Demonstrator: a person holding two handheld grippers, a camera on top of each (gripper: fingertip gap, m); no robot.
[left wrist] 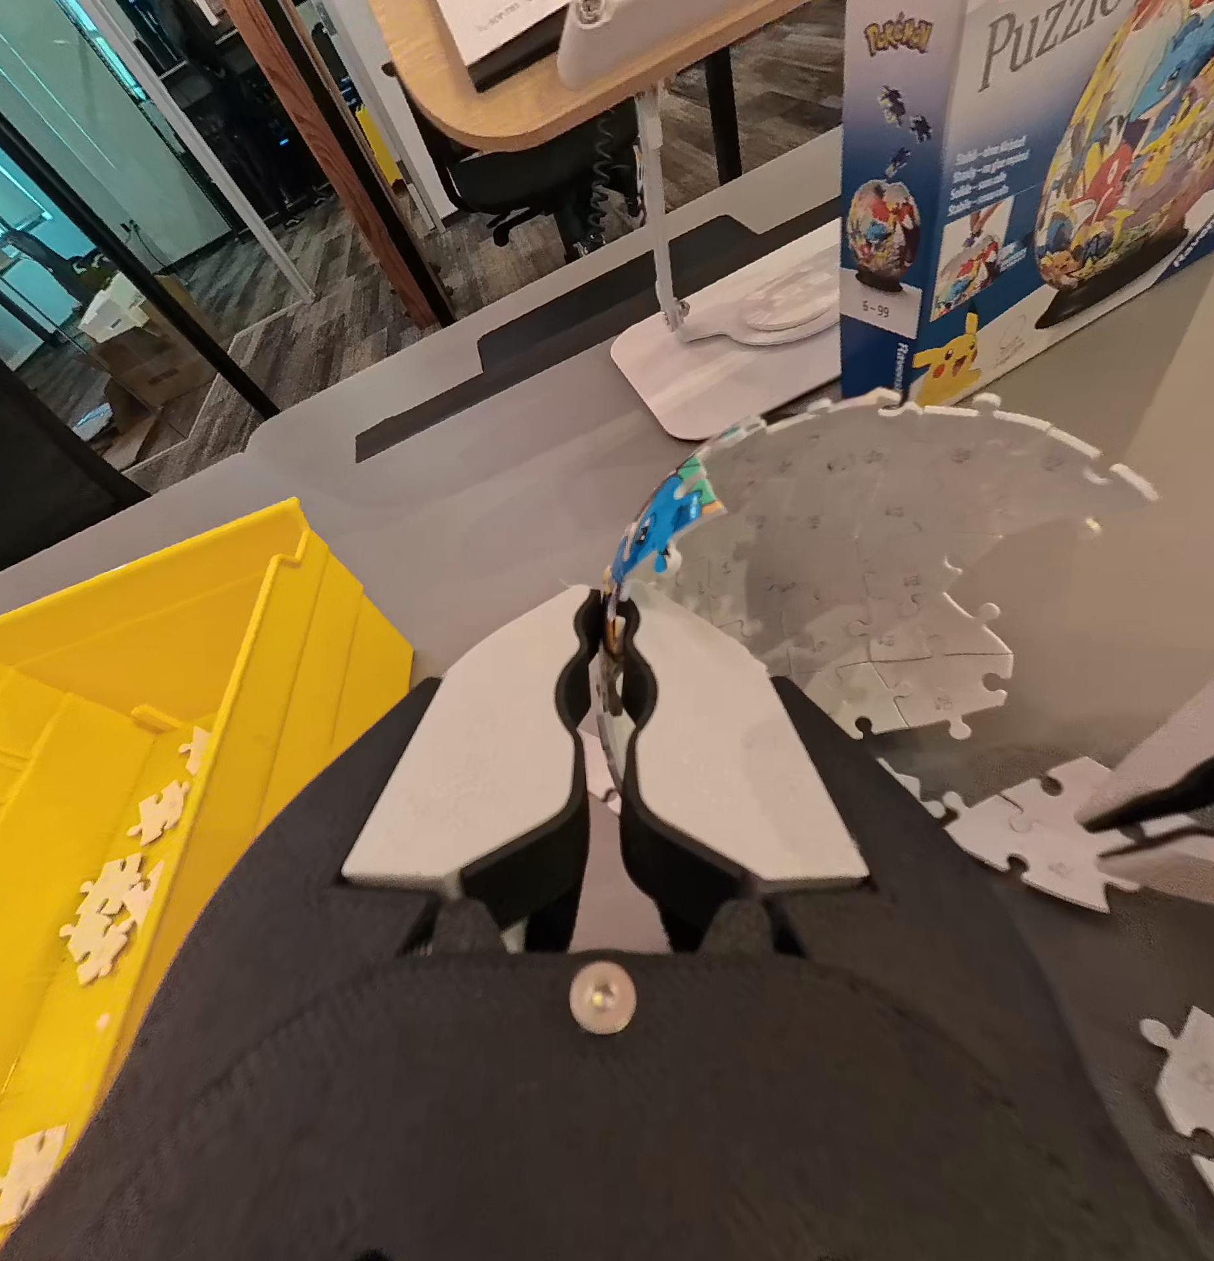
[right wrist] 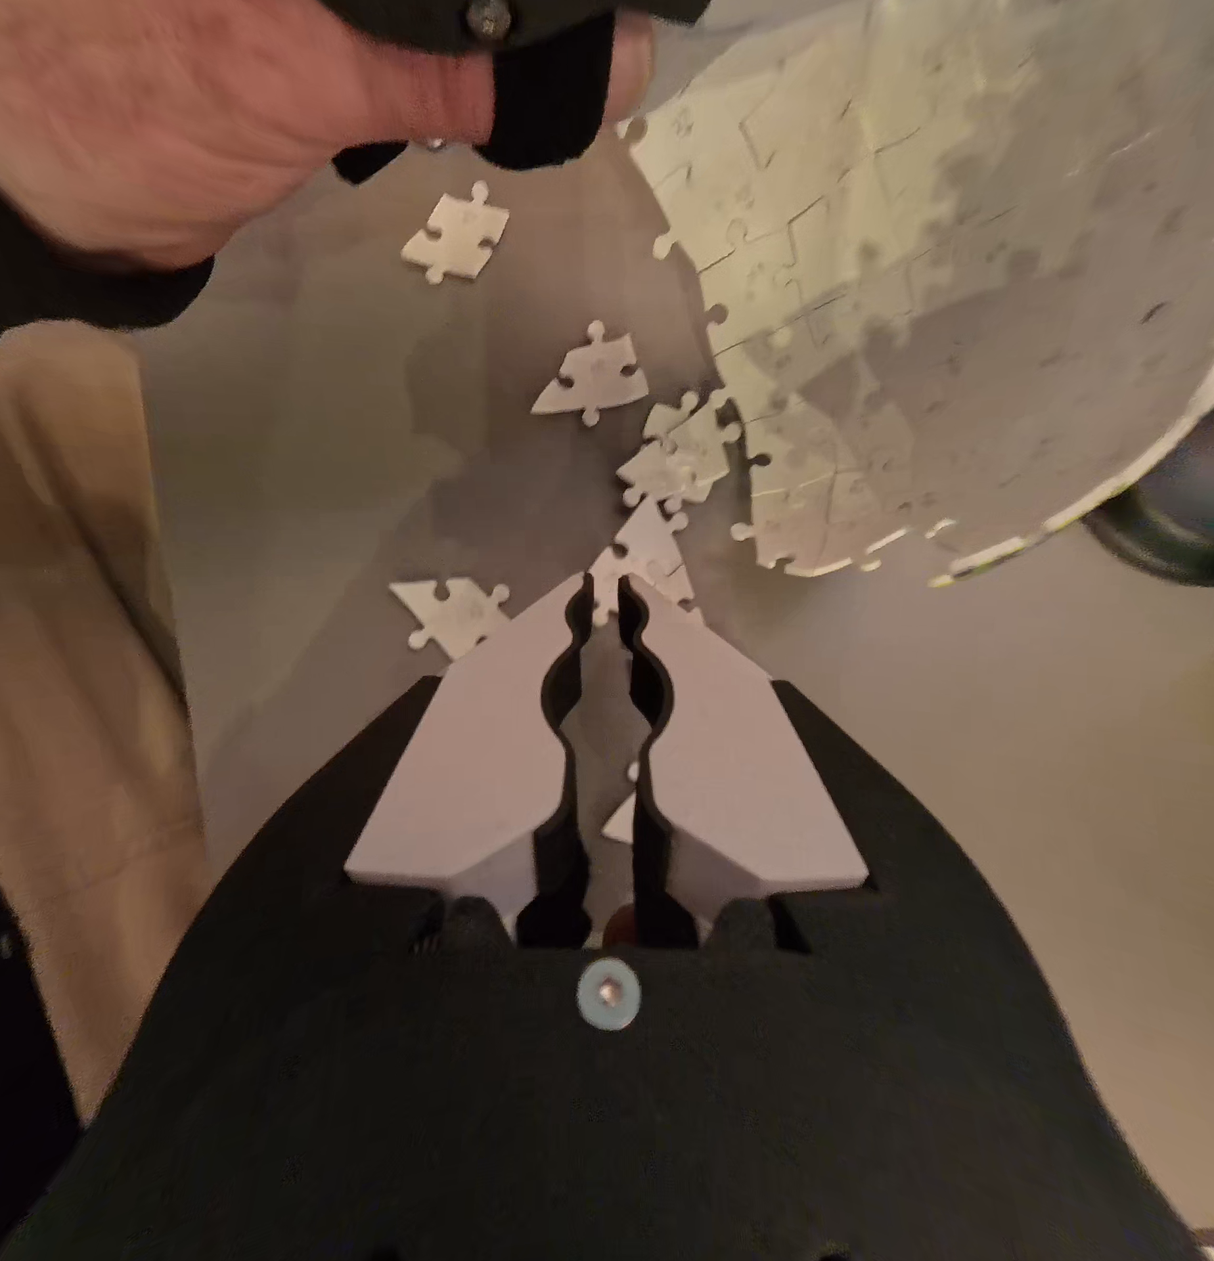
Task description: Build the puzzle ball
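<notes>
Left gripper [left wrist: 614,617] clamps the half-built puzzle ball [left wrist: 863,546] by its rim.
The shell's white inside faces the camera, above the grey table [left wrist: 488,491]. The right gripper [right wrist: 605,592], jaws a narrow gap apart and empty, hovers over loose puzzle pieces [right wrist: 594,382]. A yellow bin [left wrist: 147,682] holding more pieces sits left; the puzzle box [left wrist: 1000,205] stands far right.

Grey table [left wrist: 522,491], wooden desk [left wrist: 522,102] behind, patterned carpet [left wrist: 304,293], glass partitions [left wrist: 79,170].

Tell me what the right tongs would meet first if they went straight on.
Probably the loose white puzzle pieces on the grey table just past the right tongs; depth is unclear. The half-built ball lies farther right.
</notes>
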